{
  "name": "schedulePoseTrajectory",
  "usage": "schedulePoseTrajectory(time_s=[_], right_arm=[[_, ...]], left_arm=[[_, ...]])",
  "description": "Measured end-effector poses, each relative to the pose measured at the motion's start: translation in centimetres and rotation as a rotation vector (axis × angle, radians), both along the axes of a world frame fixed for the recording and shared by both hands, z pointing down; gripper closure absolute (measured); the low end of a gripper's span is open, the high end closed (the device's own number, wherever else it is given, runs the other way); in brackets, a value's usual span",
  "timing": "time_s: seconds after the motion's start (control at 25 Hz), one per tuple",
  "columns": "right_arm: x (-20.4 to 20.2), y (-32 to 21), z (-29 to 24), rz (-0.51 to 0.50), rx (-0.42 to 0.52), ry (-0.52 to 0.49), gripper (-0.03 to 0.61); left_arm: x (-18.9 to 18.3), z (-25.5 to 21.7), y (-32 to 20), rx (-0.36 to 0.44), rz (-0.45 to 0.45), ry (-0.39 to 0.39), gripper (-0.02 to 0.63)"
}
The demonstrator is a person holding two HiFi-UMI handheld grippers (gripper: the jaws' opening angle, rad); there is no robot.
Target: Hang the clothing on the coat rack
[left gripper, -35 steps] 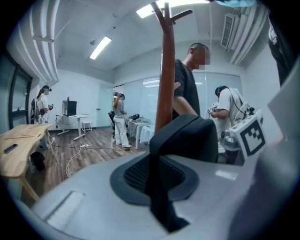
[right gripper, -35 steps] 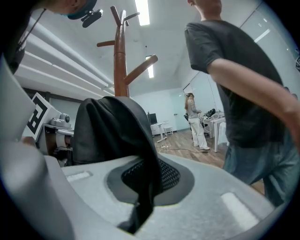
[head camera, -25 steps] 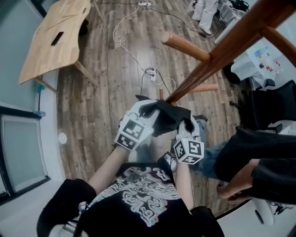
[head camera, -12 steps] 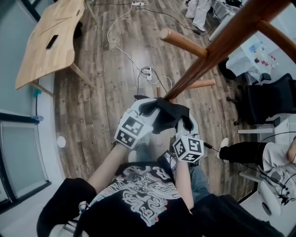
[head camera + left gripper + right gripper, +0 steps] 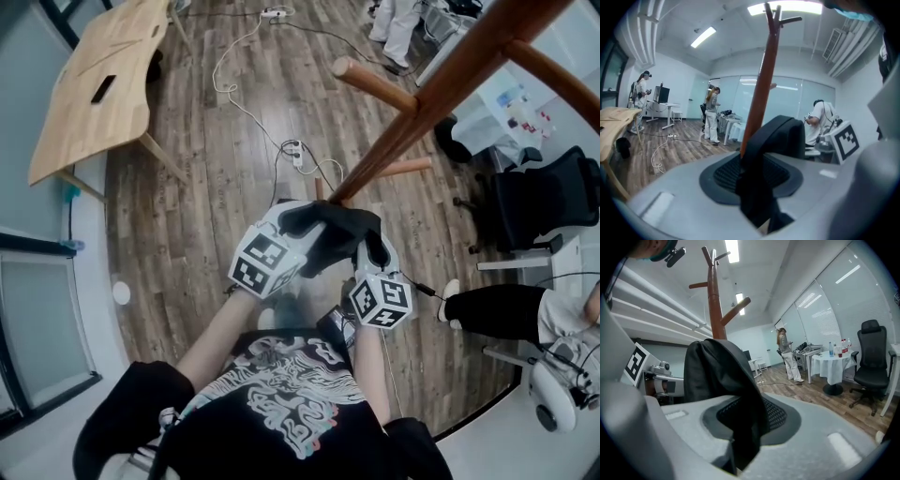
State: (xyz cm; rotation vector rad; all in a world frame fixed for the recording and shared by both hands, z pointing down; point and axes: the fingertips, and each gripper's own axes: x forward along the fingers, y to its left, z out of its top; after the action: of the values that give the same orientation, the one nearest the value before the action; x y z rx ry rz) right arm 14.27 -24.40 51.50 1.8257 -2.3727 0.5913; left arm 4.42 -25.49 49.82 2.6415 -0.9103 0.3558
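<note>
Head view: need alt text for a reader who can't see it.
Seen from above, the left gripper and right gripper meet on a black garment beside a coat rack pole; both sets of jaws are opening with the cloth between them. Below lie a wood floor and a wooden table at upper left.

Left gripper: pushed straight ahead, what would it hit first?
The black clothing lying between the opening jaws of the left gripper; beyond it, probably the reddish-brown wooden coat rack pole, depth unclear.
</note>
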Motion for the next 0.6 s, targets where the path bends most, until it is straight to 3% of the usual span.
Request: schedulePoseTrajectory(time_s=[0.6], right_arm=[[0.6, 1.7, -0.4, 0.044, 0.003, -0.031, 0.465]], left_arm=[[-0.3, 0.3, 1.6, -0.02, 0.024, -0.011, 0.489]])
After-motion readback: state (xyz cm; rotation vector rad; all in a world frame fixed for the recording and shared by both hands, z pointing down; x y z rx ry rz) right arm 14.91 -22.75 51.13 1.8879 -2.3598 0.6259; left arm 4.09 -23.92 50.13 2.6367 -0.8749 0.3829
